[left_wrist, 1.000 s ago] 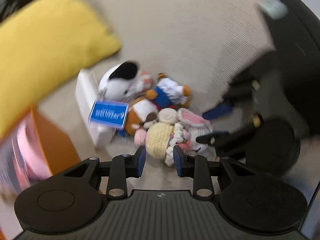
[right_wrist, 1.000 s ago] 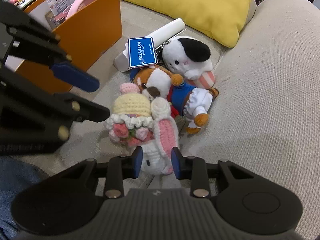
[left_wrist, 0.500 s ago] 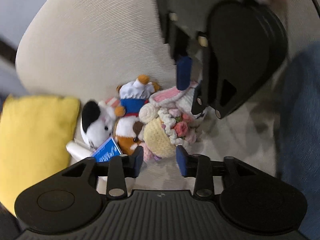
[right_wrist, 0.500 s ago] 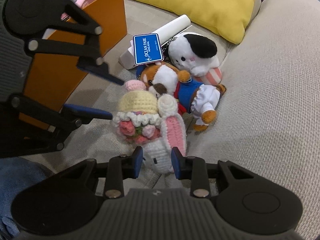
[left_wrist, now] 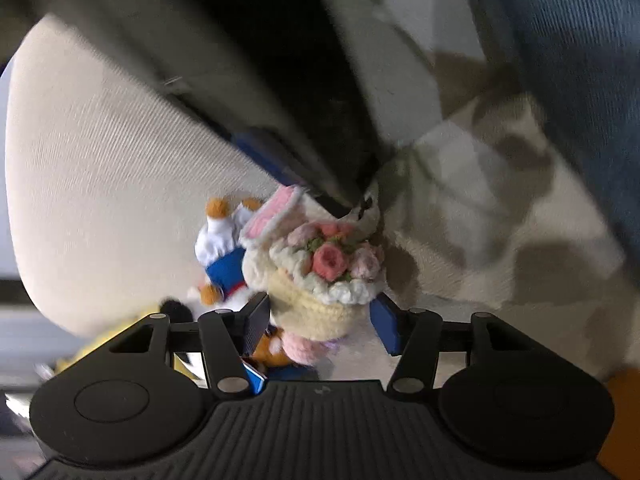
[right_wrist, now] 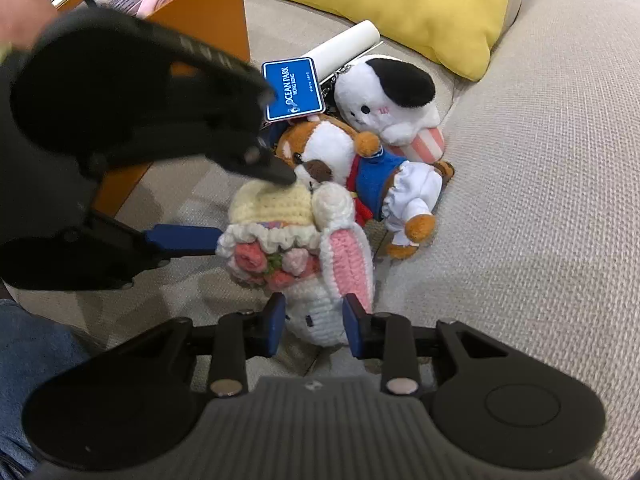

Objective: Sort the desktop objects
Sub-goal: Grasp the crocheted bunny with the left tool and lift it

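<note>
A crocheted bunny (right_wrist: 304,248) with a yellow hat, pink ears and a flower bouquet lies on a beige sofa. My right gripper (right_wrist: 314,326) is shut on its white body. My left gripper (left_wrist: 318,322) is open, its fingers on either side of the yellow hat (left_wrist: 316,312). In the right wrist view the left gripper (right_wrist: 240,208) reaches in from the left, one finger above the hat and one below it. Behind the bunny lie a brown plush in blue clothes (right_wrist: 360,172) and a white plush with a black ear (right_wrist: 388,100).
An orange box (right_wrist: 208,12) holding pink items stands at the left. A yellow cushion (right_wrist: 400,4) lies at the back. A white roll (right_wrist: 348,46) and a blue Ocean Park tag (right_wrist: 294,88) lie near the plushes. A leg in blue jeans (right_wrist: 36,364) is at lower left.
My left gripper swung around to the bunny's hat end, opened wider and closed in around the hat. My right gripper kept its hold on the bunny's body.
</note>
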Action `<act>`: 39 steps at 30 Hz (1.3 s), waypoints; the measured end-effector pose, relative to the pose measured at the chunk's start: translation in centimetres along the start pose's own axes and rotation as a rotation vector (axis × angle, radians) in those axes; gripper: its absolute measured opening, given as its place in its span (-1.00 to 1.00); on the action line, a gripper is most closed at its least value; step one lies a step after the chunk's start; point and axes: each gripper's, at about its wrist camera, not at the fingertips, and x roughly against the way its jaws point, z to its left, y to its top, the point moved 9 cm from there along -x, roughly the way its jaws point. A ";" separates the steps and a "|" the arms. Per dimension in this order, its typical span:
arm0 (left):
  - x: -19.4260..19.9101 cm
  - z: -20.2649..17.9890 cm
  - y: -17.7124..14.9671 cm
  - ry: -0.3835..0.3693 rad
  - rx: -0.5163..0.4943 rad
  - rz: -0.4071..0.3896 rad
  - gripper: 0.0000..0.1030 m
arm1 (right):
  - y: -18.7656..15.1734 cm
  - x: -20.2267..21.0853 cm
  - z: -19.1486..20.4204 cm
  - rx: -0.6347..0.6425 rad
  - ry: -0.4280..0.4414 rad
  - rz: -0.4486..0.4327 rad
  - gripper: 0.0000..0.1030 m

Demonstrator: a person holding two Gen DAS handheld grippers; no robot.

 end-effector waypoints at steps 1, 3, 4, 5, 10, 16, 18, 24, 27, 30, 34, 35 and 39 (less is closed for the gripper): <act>-0.3 -0.2 0.1 0.007 -0.024 0.002 0.30 | 0.0 0.3 -0.3 -0.003 0.002 0.001 -0.34; -1.0 -0.4 0.3 0.033 -0.048 0.004 0.28 | 0.0 0.4 -0.3 -0.008 0.005 0.000 -0.34; -1.3 -0.4 0.3 0.045 -0.052 0.005 0.27 | 0.0 0.4 -0.3 -0.009 0.005 0.000 -0.34; -1.5 -0.5 0.4 0.048 -0.049 0.005 0.26 | 0.0 0.4 -0.3 -0.012 0.007 -0.001 -0.34; -1.7 -0.2 0.5 0.057 0.043 0.024 0.00 | 0.2 0.5 -0.3 -0.033 0.024 -0.006 -0.35; 0.8 1.5 -0.1 -0.024 0.252 0.055 -0.09 | 1.1 1.7 -1.0 -0.047 0.048 -0.044 -0.35; 1.9 2.1 -0.5 -0.050 0.319 0.066 -0.10 | 1.5 2.7 -1.2 -0.040 0.042 -0.074 -0.35; 5.8 3.9 -1.9 -0.105 0.530 0.069 -0.11 | 2.1 5.2 -1.6 -0.024 0.024 -0.152 -0.35; 8.0 4.8 -3.6 -0.103 0.665 0.073 -0.12 | 2.0 5.8 -1.8 0.018 -0.012 -0.175 -0.35; 10.4 6.1 -4.6 -0.071 0.757 0.065 -0.12 | 2.4 5.5 -1.0 0.099 -0.021 -0.176 -0.35; 14.0 6.1 -7.2 -0.032 0.884 0.076 -0.12 | 3.3 5.0 -0.2 0.237 -0.094 -0.166 -0.35; 14.8 6.1 -8.0 -0.030 0.928 0.074 -0.12 | 3.7 4.7 0.0 0.283 -0.119 -0.160 -0.34; 17.7 5.9 -11.4 0.002 1.049 0.088 -0.12 | 5.1 3.2 1.1 0.445 -0.186 -0.126 -0.32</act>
